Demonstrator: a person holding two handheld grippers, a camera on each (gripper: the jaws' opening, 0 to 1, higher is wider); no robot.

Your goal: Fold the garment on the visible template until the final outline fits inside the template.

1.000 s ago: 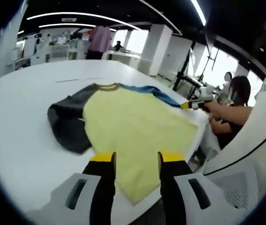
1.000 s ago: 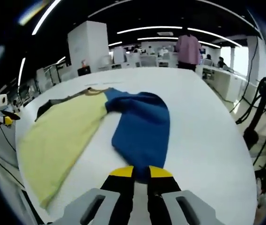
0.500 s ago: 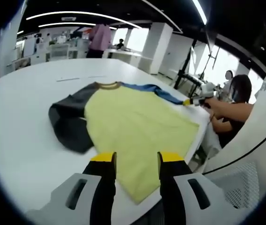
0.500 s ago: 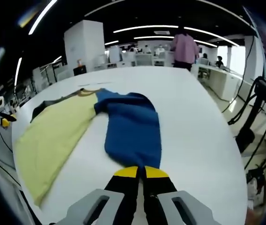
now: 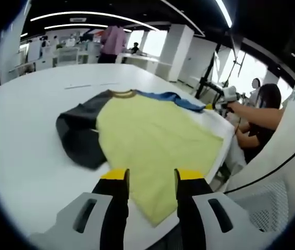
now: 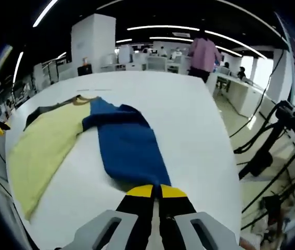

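**Right claw pinches the blue sleeve; left claw waits wide apart**

In the right gripper view, the right gripper (image 6: pixel 155 191) has its yellow tips pressed together on the cuff of the blue sleeve (image 6: pixel 126 148). The sleeve stretches away toward 11 o'clock to the brown collar (image 6: pixel 82 97). The shirt's yellow body (image 6: pixel 40 148) lies at 9 o'clock on the white table (image 6: pixel 189 125).

In the left gripper view, the left gripper (image 5: pixel 150 177) hangs with its jaws wide apart, holding nothing, just over the near edge of the yellow body (image 5: pixel 152 140). The dark grey sleeve (image 5: pixel 79 135) lies at 10 o'clock. Farther off, at 2 o'clock, the other claw (image 5: pixel 225 96) is at the table's edge.
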